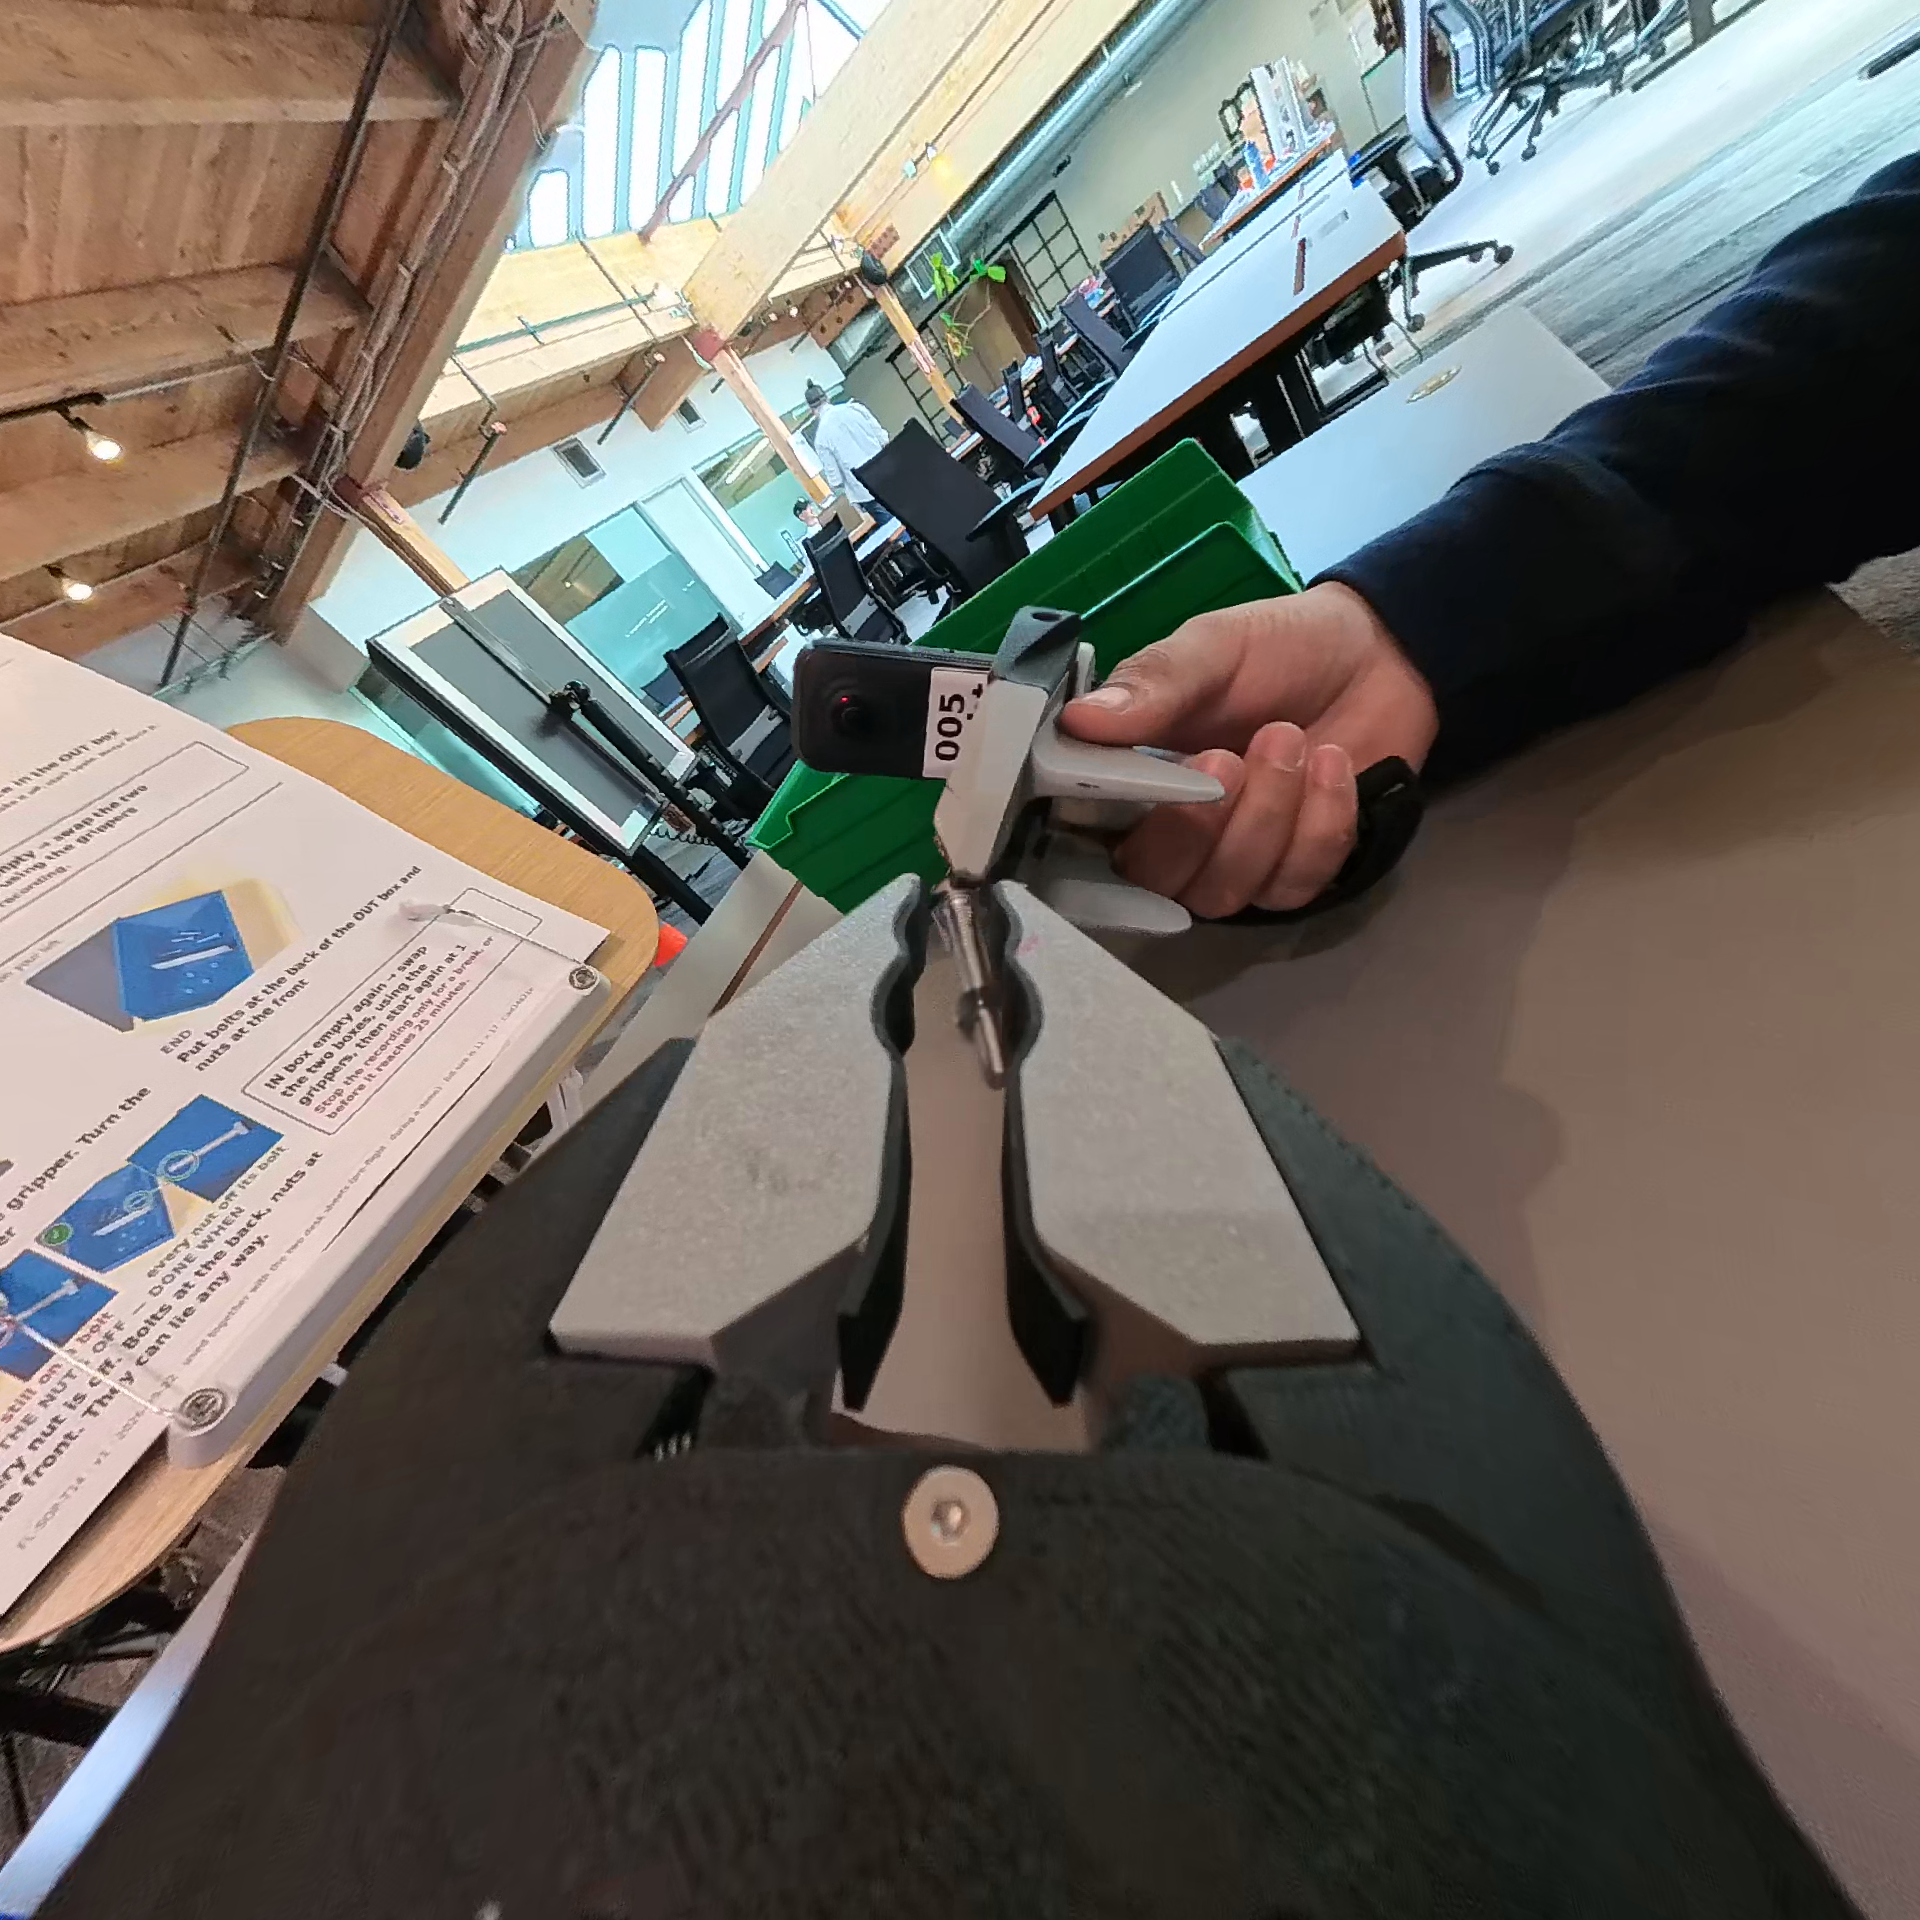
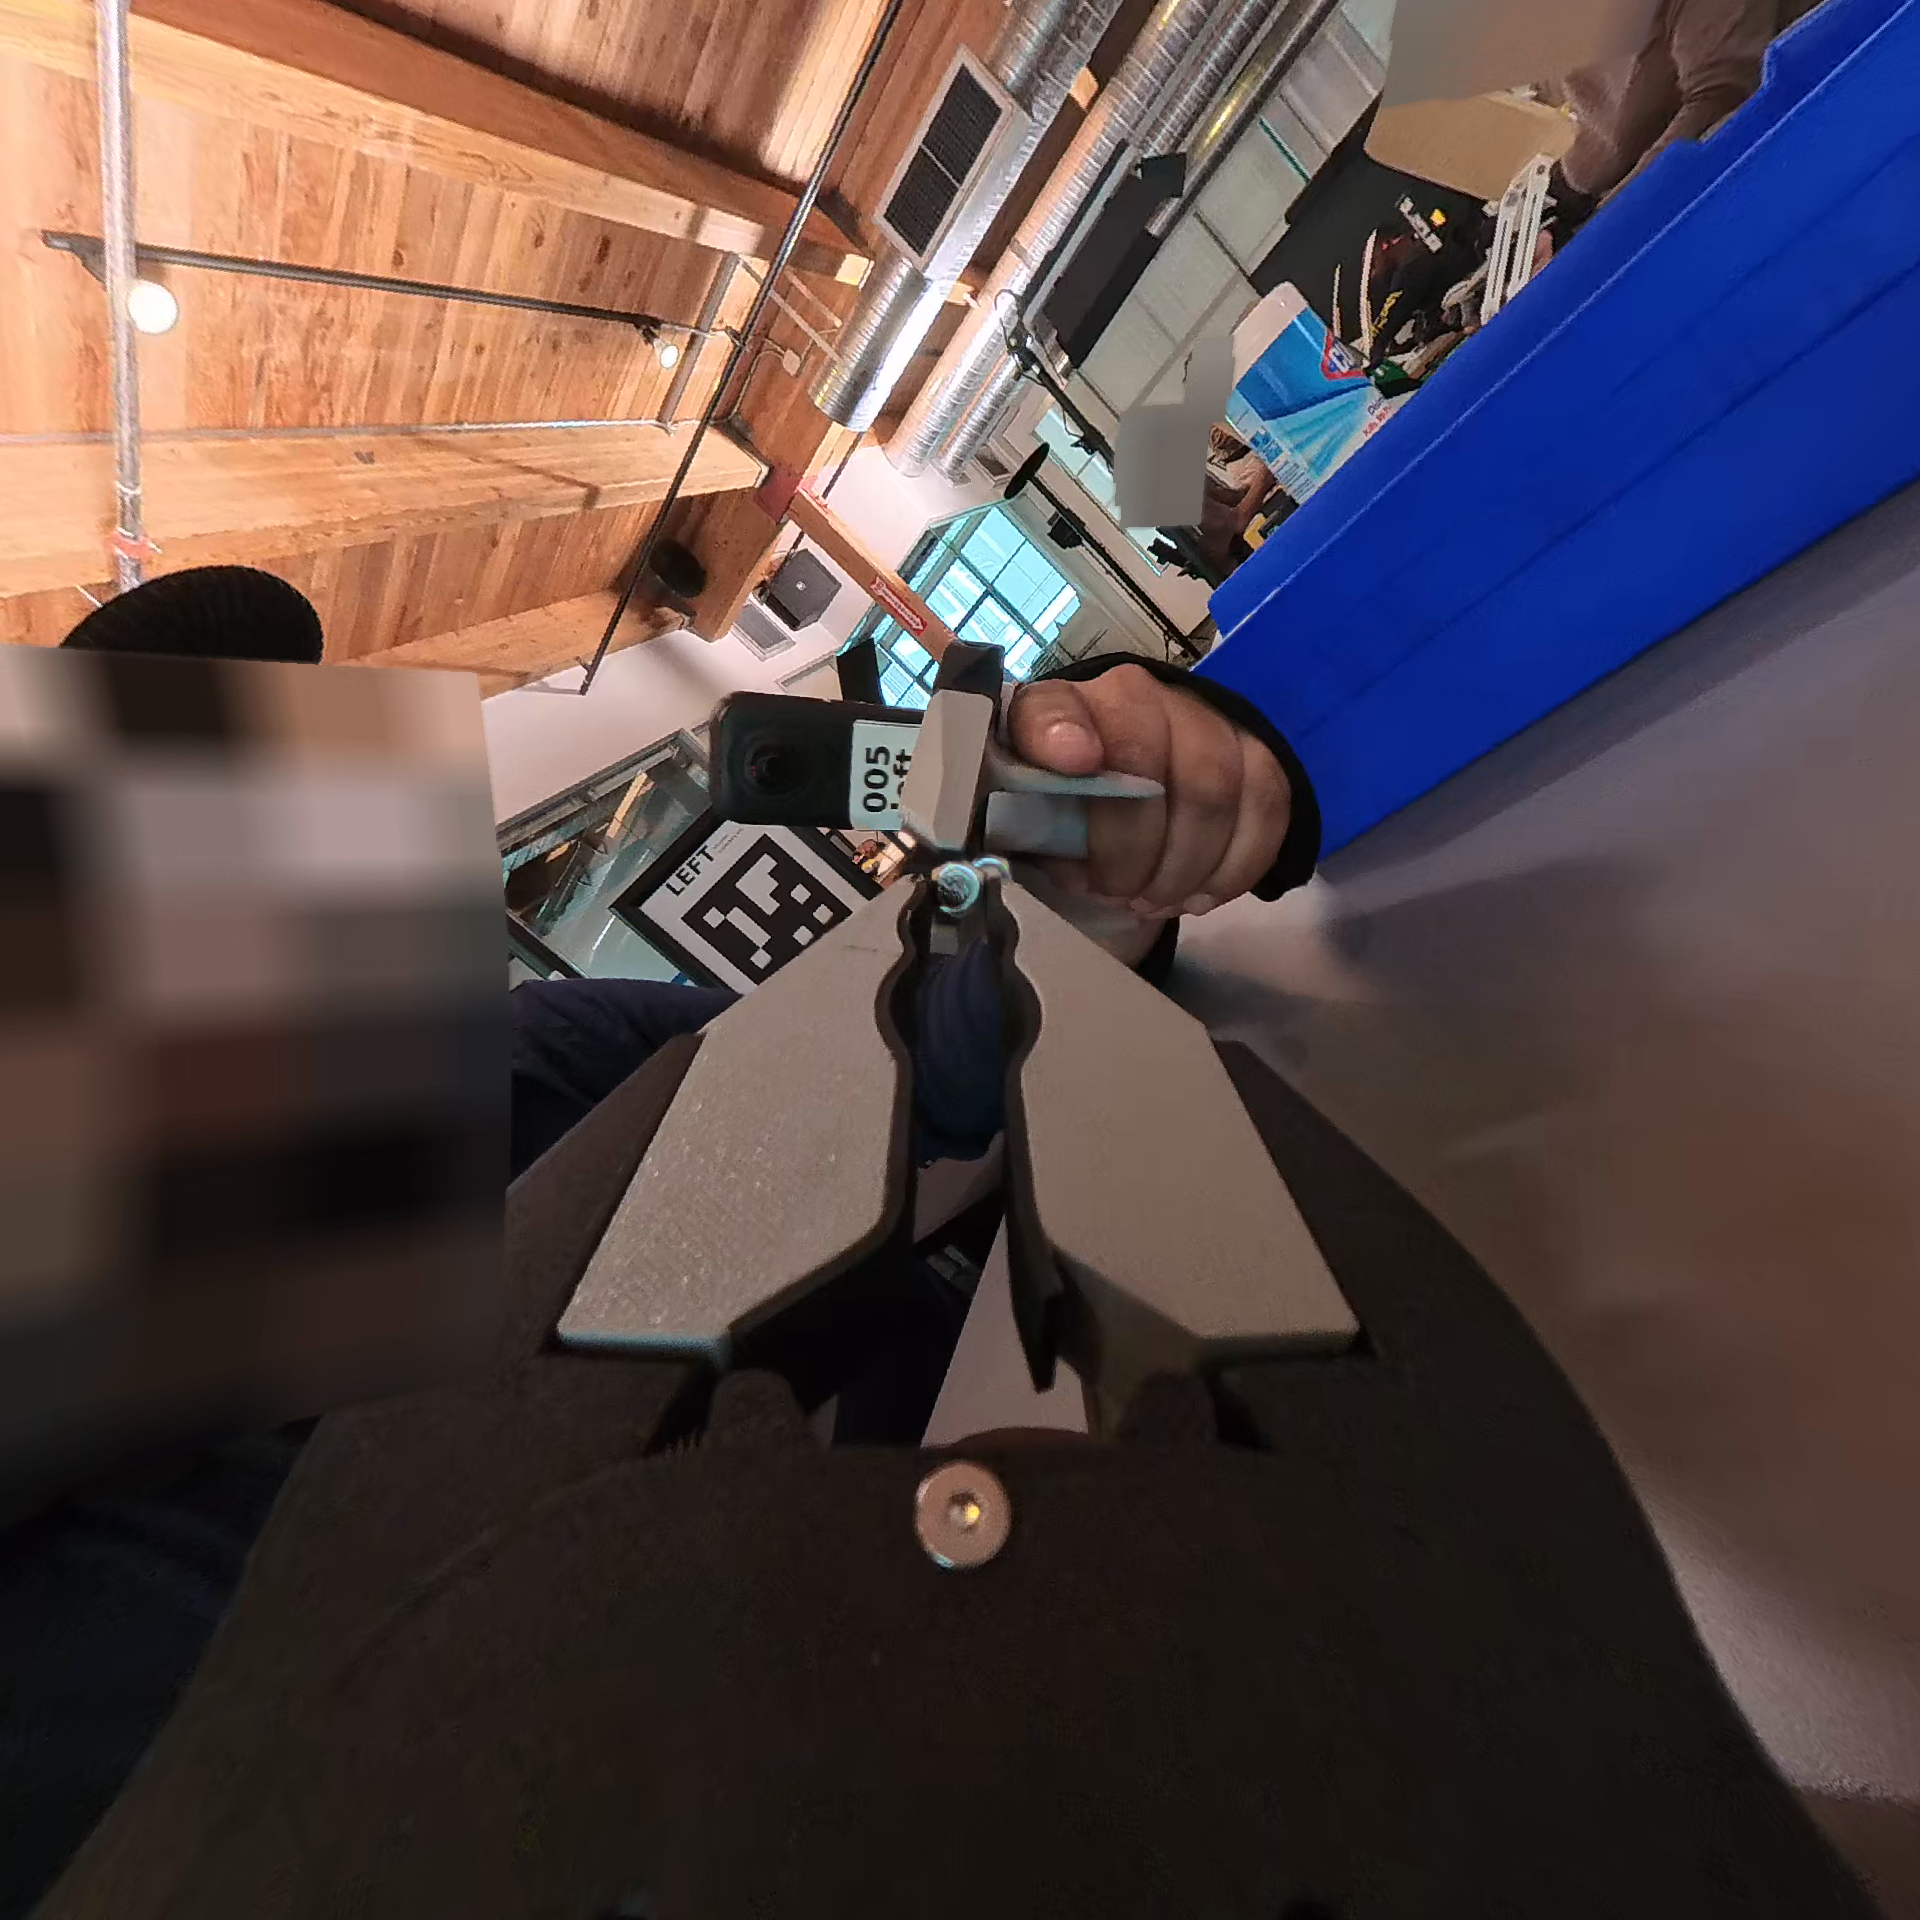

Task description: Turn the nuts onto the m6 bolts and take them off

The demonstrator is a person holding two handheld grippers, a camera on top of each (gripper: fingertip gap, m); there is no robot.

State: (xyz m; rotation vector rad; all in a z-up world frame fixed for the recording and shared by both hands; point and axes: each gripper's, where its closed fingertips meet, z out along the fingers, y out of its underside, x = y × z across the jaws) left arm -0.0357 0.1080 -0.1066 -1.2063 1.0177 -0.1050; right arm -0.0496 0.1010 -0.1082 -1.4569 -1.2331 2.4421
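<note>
In the left wrist view my left gripper is shut on a silver M6 bolt. The bolt's shaft runs back between the grey fingers towards the camera. My right gripper, held by a hand, meets the bolt's far end tip to tip. In the right wrist view my right gripper is shut on a small shiny nut at its tips. The left gripper sits just beyond it, held by a hand. Both are held above the grey table.
A green bin stands behind the grippers on the table. A blue bin stands at the right in the right wrist view. A printed instruction sheet on a stand rests at the left on a wooden side table.
</note>
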